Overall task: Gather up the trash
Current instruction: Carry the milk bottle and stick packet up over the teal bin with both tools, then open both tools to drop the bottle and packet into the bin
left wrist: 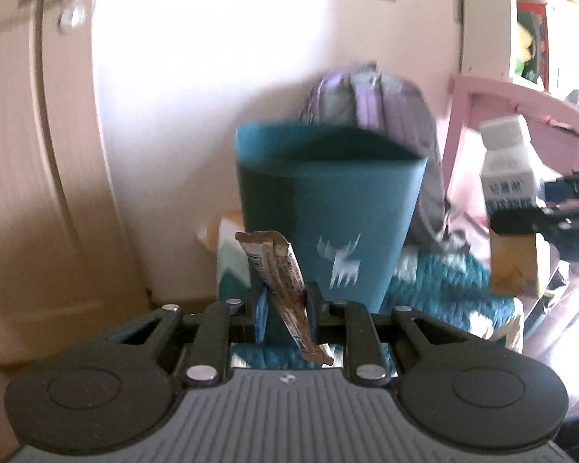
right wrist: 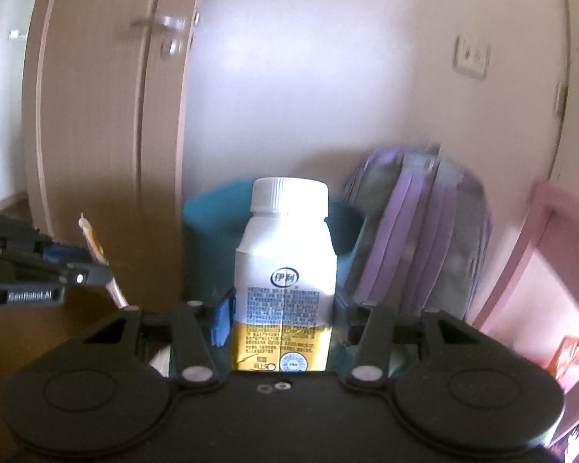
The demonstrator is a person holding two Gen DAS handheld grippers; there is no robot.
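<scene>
Carrying both trash items toward the teal bin ahead: left gripper fingers pinch a thin, floppy wrapper mid-length, right gripper fingers clamp a light, stiff bottle low on its label.

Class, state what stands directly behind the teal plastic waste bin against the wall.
A purple and grey backpack leans behind the teal plastic waste bin, against the white wall. The bin hides the backpack's lower part, and the bin's dark interior shows no contents.
</scene>
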